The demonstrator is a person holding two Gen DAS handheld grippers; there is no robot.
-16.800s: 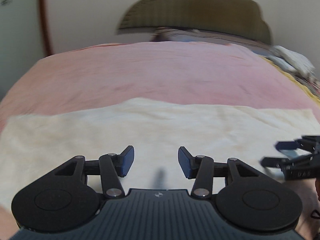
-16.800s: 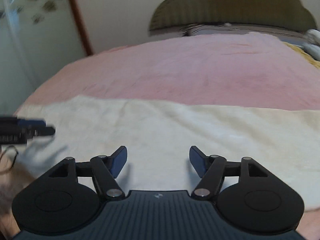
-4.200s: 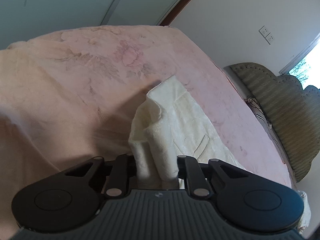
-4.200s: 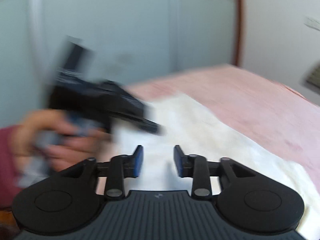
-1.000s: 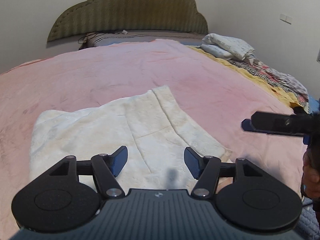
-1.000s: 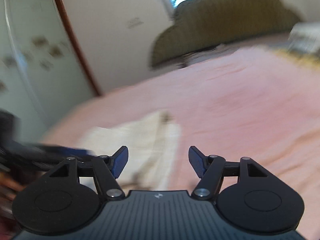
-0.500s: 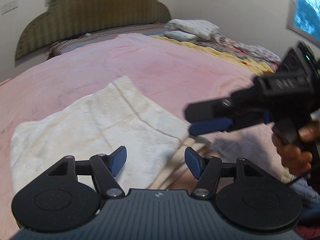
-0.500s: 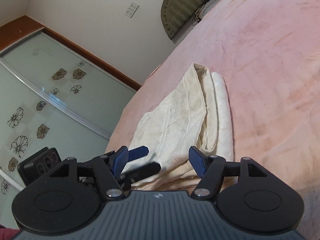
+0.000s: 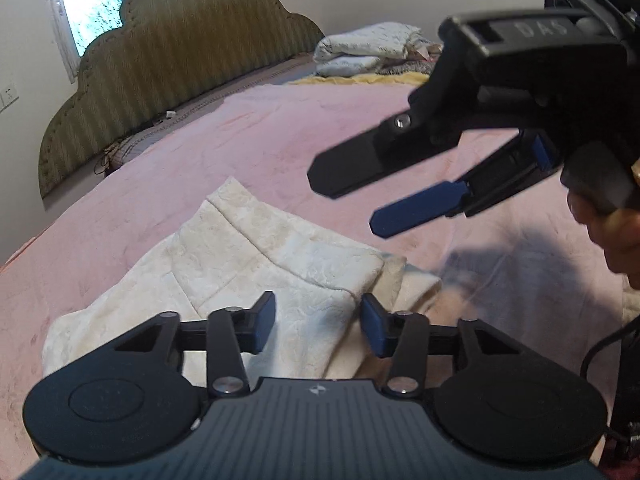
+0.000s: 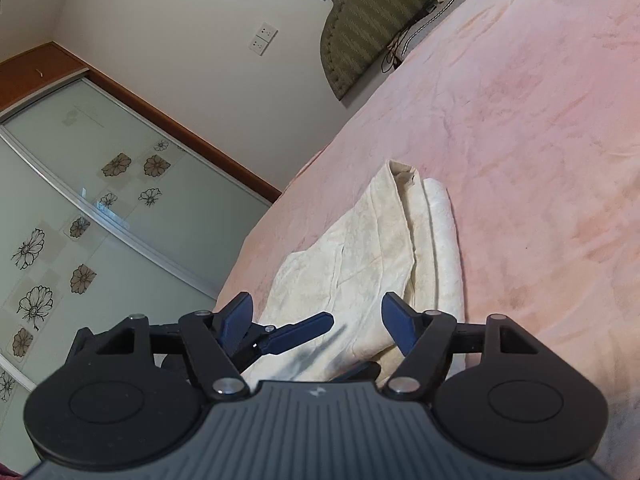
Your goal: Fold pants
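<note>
Pants: the cream pants (image 9: 256, 264) lie folded into a thick bundle on the pink blanket (image 9: 280, 136), well short of the headboard (image 9: 168, 68), and nothing is gripping them.
Fold edge: in the right wrist view the pants (image 10: 384, 248) show stacked layers, with a rolled edge along the side away from the wardrobe doors (image 10: 80, 208).
Left gripper: the left gripper (image 9: 318, 318) hovers right at the near edge of the pants, jaws spread wide, with cloth showing in the gap between its blue pads; whether it touches the fabric is hard to say from this angle.
Right gripper: the right gripper (image 9: 384, 200) hangs above the blanket, on the side of the pants away from the headboard, jaws apart and holding nothing.
Right wrist view: here the right gripper (image 10: 318, 318) looks along the pants toward the headboard (image 10: 384, 12), jaws spread, with the left gripper's fingers (image 10: 304, 334) poking in low over the near end of the pants.
Hand: a hand (image 9: 608, 224) grips the right gripper's handle.
Bedding: folded bedding (image 9: 372, 48) sits at the head of the bed, beside the headboard.
</note>
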